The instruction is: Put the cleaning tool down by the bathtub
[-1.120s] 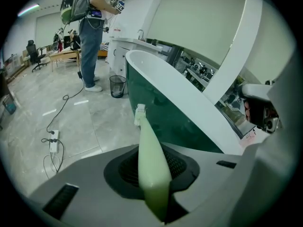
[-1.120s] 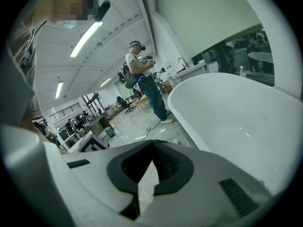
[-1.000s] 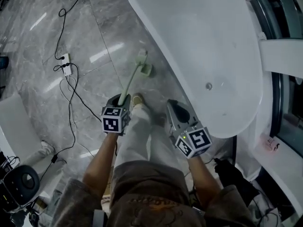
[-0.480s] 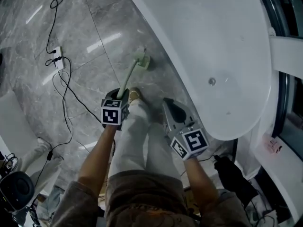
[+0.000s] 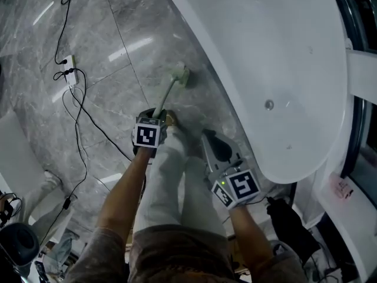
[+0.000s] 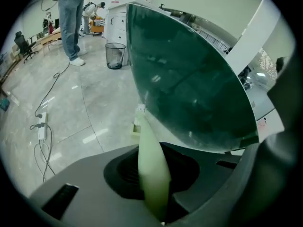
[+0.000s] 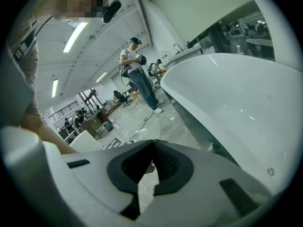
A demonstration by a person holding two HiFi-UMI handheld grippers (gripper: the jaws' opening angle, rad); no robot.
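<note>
Head view: cleaning tool (image 5: 165, 95), quantity one, pale green with a long handle, its brush end on or just above the floor at the foot of the bathtub (image 5: 283, 52), quantity one. The left gripper (image 5: 155, 116) sits lower and closer to the bathtub's base than a second ago, so the set-down looks nearly finished, with release outstanding. Right gripper (image 5: 213, 141) is idle beside the bathtub. Power strip (image 5: 69, 63), one, lies well away from it. Left gripper view: jaws pinch the handle. Waste bin (image 6: 115, 56), one, stands beyond the bathtub's far end. Right gripper view: jaws pressed together, empty.

one bathtub (image 5: 265, 52), one cleaning tool (image 5: 166, 96), two grippers (image 5: 154, 115) (image 5: 208, 137), one power strip (image 5: 69, 63), one bin (image 6: 115, 55).
</note>
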